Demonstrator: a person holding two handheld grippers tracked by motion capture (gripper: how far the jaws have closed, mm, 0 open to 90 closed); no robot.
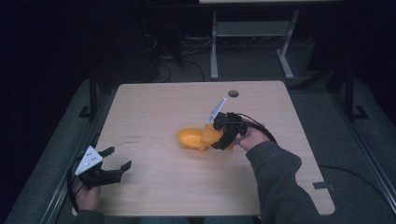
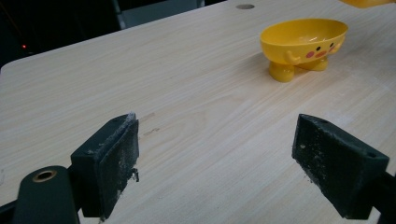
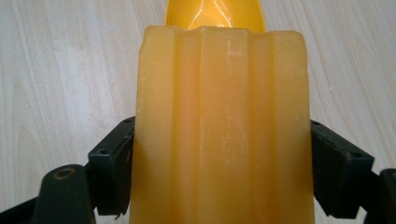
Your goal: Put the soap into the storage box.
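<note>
Near the front left corner of the surface (image 1: 154, 100), left gripper (image 1: 114, 164) low over the wood, held in a hand at the front edge, grey three-cornered plate on top, fingers (image 2: 108, 163) spread wide apart with nothing between them. Seen along those fingers in the left gripper view: bare pale wood grain, then, farther toward the middle, a yellow bowl (image 2: 302, 43) upright on two stubby feet, with small arms, pink cheeks and a little face on its side. Same bowl (image 1: 191, 138) in the high view, standing about midway across the surface, a little right of centre, well apart from the left gripper. Just right of the bowl, right gripper (image 1: 223, 138) tilted down toward it, held by a hand in a grey sleeve reaching in from the front right, black cable trailing back over the wrist. Fingers (image 3: 111, 170) closed on both sides of a pale orange ribbed block (image 3: 219, 126), waxy and faintly see-through, with lengthwise grooves down its face. Block's far end right at the bowl's near rim in the right gripper view; touching or just above it, cannot tell. Toward the far edge, a small round hole (image 1: 233, 93) in the surface. Beyond, dark floor and the legs of a white frame.
</note>
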